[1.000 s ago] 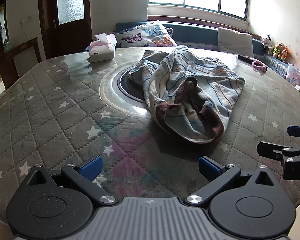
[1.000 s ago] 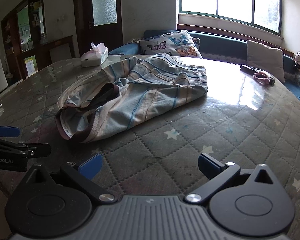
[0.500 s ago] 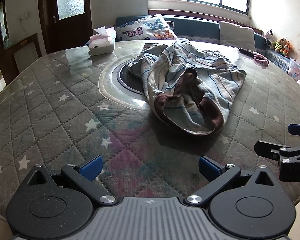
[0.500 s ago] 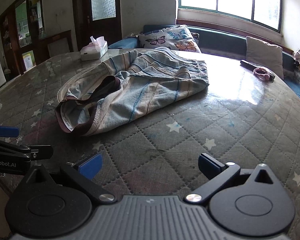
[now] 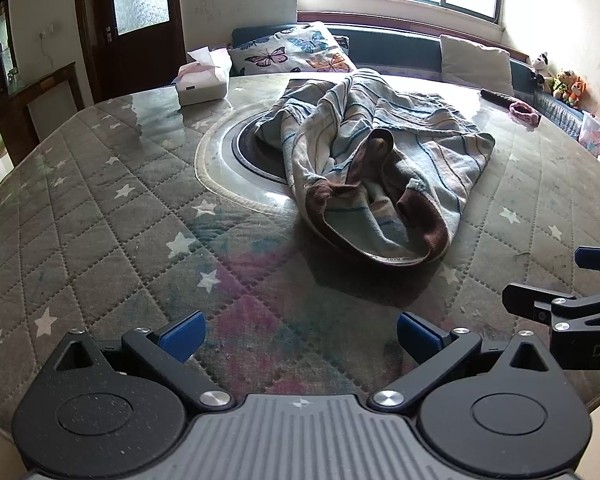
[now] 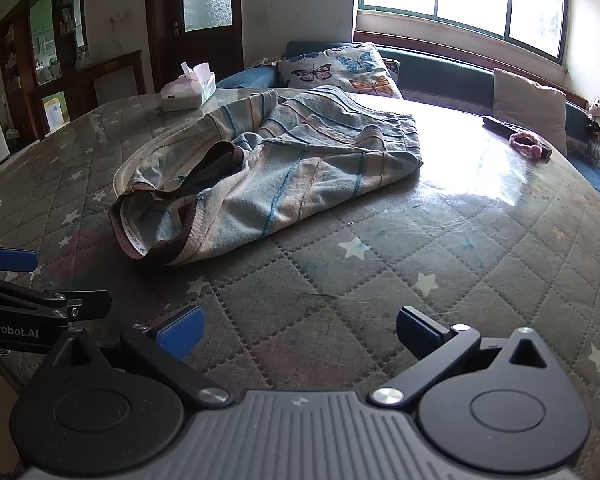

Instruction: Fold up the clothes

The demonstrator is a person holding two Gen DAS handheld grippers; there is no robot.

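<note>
A crumpled striped blue-and-beige garment (image 5: 380, 160) with a brown waistband lies in a heap on the round quilted table; it also shows in the right wrist view (image 6: 284, 168). Its waistband opening faces the near edge. My left gripper (image 5: 300, 334) is open and empty, low over the table's near edge, short of the garment. My right gripper (image 6: 298, 332) is open and empty, also near the front edge, to the right of the garment. Each gripper shows at the side of the other's view.
A tissue box (image 5: 202, 80) stands at the far left of the table (image 5: 100, 208). A dark remote and a pink hair tie (image 6: 526, 142) lie at the far right. A round inset ring (image 5: 228, 160) marks the table's middle. A bench with pillows (image 5: 296, 50) runs behind.
Both grippers have moved slightly forward towards the garment, which now looms larger. Both stay open. The garment has not moved.
</note>
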